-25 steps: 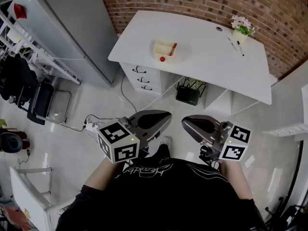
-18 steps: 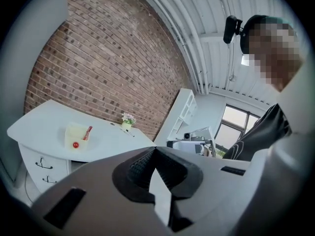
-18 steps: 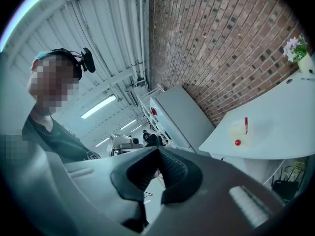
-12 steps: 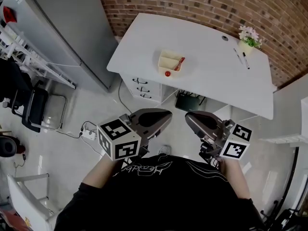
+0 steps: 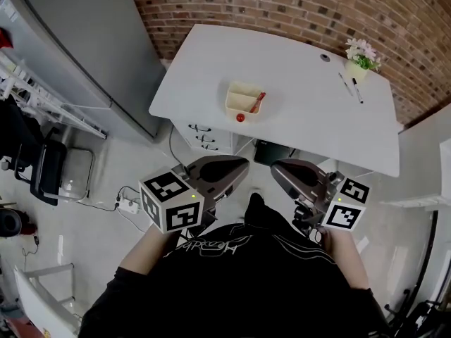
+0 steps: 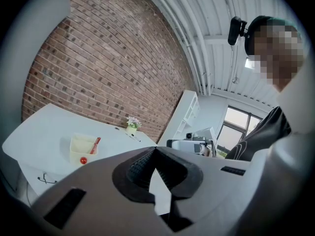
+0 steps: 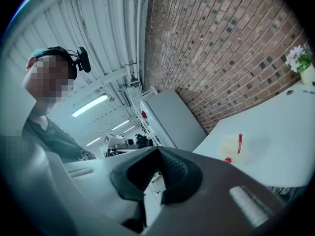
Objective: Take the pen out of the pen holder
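A pale yellow pen holder (image 5: 243, 98) lies on the white desk (image 5: 296, 104) with a red pen (image 5: 256, 102) in its right compartment. A small red ball (image 5: 240, 117) rests on the desk just in front of it. My left gripper (image 5: 242, 165) and right gripper (image 5: 276, 170) are held side by side close to my body, well short of the desk, over the floor. Both are shut with nothing between the jaws. The left gripper view shows the holder (image 6: 82, 146) and pen (image 6: 95, 145) far off. The right gripper view shows the pen (image 7: 240, 143) too.
A flower pot (image 5: 358, 55) and two dark pens (image 5: 350, 86) sit at the desk's far right. Drawers (image 5: 203, 136) are under the desk, a grey cabinet (image 5: 77, 48) stands at the left, a power strip (image 5: 127, 204) lies on the floor, and a brick wall (image 5: 296, 9) is behind.
The person has stepped toward the desk, carrying both grippers forward together. Both grippers stay shut and the holder has not been touched.
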### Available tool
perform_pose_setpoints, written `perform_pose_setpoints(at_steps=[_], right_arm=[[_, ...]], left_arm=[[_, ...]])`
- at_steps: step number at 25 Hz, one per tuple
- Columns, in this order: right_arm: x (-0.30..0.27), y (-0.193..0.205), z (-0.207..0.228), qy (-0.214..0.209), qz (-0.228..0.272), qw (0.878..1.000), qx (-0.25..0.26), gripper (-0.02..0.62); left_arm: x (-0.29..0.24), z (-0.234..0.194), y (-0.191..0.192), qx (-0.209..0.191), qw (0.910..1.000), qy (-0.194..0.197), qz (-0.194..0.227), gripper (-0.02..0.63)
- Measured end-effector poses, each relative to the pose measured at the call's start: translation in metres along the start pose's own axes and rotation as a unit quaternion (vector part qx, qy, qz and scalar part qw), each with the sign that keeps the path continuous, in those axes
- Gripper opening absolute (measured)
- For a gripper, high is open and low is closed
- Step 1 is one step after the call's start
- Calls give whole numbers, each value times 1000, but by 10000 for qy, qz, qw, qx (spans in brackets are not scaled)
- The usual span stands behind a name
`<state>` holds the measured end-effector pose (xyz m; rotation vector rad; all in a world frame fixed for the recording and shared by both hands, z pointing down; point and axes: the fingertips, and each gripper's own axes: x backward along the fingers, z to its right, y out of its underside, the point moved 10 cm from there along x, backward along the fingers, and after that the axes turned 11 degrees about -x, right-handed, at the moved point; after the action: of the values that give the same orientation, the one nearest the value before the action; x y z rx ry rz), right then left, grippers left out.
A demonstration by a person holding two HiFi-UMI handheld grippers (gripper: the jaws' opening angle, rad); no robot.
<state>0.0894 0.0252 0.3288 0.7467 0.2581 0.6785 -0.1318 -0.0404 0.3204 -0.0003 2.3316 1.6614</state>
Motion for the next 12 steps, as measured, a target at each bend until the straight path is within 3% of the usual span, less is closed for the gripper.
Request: perform_pose_setpoints(at_steps=[12], right_arm=[[-14,-46,65,59,-73,9999,-126,5]], left_arm=[[-50,-52,-20,128,9994,-146,-270,3]])
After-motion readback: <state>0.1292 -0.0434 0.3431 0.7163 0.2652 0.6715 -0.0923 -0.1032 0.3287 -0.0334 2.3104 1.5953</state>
